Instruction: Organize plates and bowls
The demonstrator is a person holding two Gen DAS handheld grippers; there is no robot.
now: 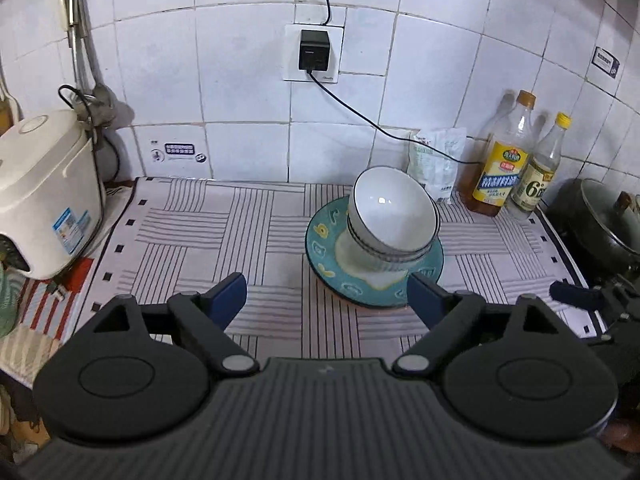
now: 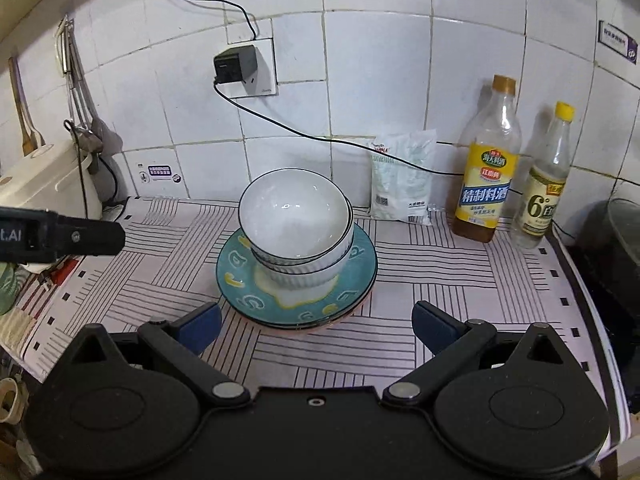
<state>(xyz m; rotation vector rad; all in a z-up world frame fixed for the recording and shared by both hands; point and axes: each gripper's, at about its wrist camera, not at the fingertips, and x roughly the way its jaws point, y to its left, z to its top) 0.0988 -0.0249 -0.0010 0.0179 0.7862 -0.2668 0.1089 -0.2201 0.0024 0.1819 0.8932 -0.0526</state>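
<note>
Striped cloth covers counter; teal plates, bottles atop.

Home kitchen: white tiled wall w/ cooking-wine bottle below, white rice cooker at its left end.

Two white bowls with thin dark rim lines sit nested, the upper one tilted — their ribbed base rests mid-plate. The teal plates, lettered in yellow and white, lie stacked flat on the striped-cloth bench — a pinkish edge shows at the bottom.
</note>
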